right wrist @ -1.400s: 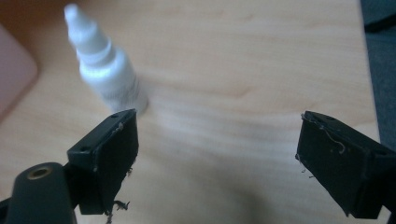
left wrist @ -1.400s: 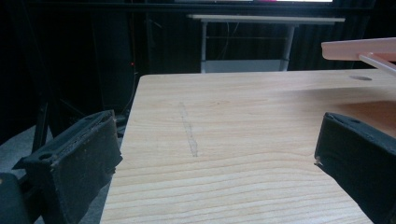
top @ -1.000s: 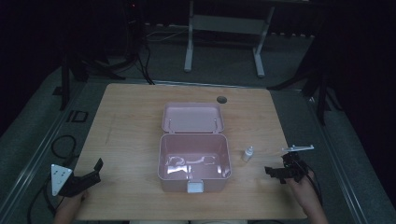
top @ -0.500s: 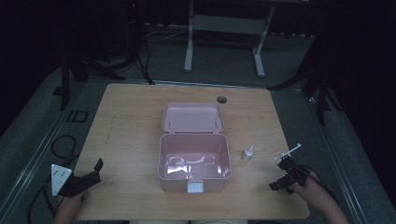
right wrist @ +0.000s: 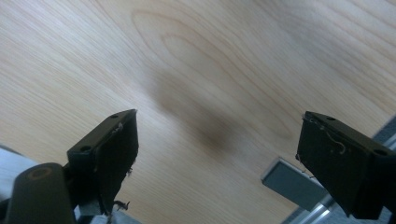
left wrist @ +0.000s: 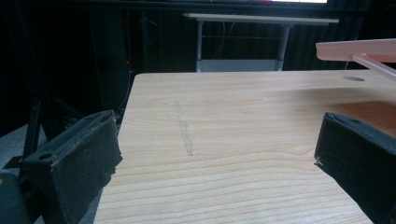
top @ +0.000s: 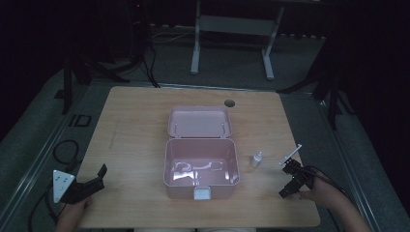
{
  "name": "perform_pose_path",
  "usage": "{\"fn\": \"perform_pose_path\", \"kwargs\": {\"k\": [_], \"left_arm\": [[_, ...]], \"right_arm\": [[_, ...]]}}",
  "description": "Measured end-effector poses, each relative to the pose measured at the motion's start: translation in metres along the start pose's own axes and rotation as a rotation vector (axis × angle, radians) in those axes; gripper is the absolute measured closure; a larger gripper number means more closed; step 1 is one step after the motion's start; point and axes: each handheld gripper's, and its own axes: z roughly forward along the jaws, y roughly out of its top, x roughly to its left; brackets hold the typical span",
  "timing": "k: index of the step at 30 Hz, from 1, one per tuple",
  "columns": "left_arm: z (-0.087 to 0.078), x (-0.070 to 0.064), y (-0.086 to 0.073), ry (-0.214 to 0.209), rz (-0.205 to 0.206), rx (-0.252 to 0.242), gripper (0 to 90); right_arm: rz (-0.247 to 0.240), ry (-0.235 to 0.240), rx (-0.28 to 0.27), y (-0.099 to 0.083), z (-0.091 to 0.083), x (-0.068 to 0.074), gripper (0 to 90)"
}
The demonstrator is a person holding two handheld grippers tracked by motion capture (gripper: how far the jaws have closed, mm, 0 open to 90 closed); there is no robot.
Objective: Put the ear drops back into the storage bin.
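The right tongs [top: 291,180] sit at the lower right of the high view, near the worktop's [top: 135,135] right edge, jaws spread wide with nothing between them. In the right gripper view they [right wrist: 217,154] look down on bare wood grain, with a grey bar [right wrist: 292,183] beyond the worktop edge at lower right.

A thin white stick [top: 290,154] lies on the wood just above the right tongs in the high view, slanting up to the right; its lower end comes very close to the tongs, and whether it touches them cannot be told. A small white dropper bottle [top: 256,158] stands upright left of the stick, between it and the pink box [top: 200,169], near but apart from the tongs.

The pink box is at the centre of the frame, its lid [top: 199,121] thrown back toward the top of the picture; pale, glossy things lie inside, too unclear to name.

The left tongs [top: 89,183] rest at the lower left of the high view, well apart from the box, jaws wide and empty. In the left gripper view they [left wrist: 217,154] face open wood, the box's pink edge [left wrist: 359,49] at upper right.
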Motion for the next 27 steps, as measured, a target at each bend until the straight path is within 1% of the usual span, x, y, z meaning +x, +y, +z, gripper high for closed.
{"fn": "perform_pose_path", "kwargs": {"k": [3, 4, 6, 7, 9, 11, 12, 14, 16, 18, 19, 20, 24, 27], "left_arm": [[0.000, 0.000, 0.000, 0.000, 0.001, -0.001, 0.4], [0.000, 0.000, 0.000, 0.000, 0.002, -0.002, 0.4], [0.000, 0.000, 0.000, 0.001, 0.002, -0.001, 0.4], [0.000, 0.000, 0.000, 0.001, 0.001, -0.001, 0.4], [0.000, 0.000, 0.000, 0.001, 0.001, 0.000, 0.4], [0.000, 0.000, 0.000, 0.000, 0.000, 0.000, 0.4], [0.000, 0.000, 0.000, 0.000, 0.000, -0.001, 0.4], [0.000, 0.000, 0.000, 0.000, 0.000, 0.000, 0.4], [0.000, 0.000, 0.000, 0.000, 0.000, 0.000, 0.4], [0.000, 0.000, 0.000, 0.000, 0.001, 0.001, 0.4], [0.000, 0.000, 0.000, 0.000, 0.001, 0.001, 0.4], [0.000, 0.000, 0.000, -0.001, 0.001, 0.001, 0.4], [0.000, 0.000, 0.000, -0.001, 0.000, 0.001, 0.4], [0.000, 0.000, 0.000, -0.002, 0.000, 0.002, 0.4]], "right_arm": [[-0.010, 0.005, 0.007, 0.006, 0.000, -0.001, 13.3], [-0.001, 0.013, 0.004, 0.009, 0.000, -0.001, 13.3], [0.000, 0.011, -0.004, 0.014, -0.002, -0.001, 13.3], [0.011, 0.019, -0.015, 0.016, -0.003, -0.002, 13.3], [0.006, 0.010, -0.012, 0.021, -0.005, -0.003, 13.2], [0.010, 0.021, -0.016, 0.026, -0.006, -0.003, 13.2], [0.002, 0.019, -0.014, 0.028, -0.006, -0.003, 13.2], [0.003, 0.032, -0.018, 0.034, -0.007, -0.004, 13.2], [-0.006, 0.029, -0.016, 0.039, -0.007, -0.003, 13.1], [0.002, 0.034, -0.023, 0.044, -0.008, -0.003, 13.1], [-0.002, 0.032, -0.024, 0.047, -0.008, -0.003, 13.0], [-0.001, 0.040, -0.029, 0.050, -0.008, -0.003, 13.0], [0.008, 0.049, -0.052, 0.061, -0.011, -0.004, 13.0], [-0.002, 0.061, -0.057, 0.070, -0.011, -0.004, 13.1]]}}
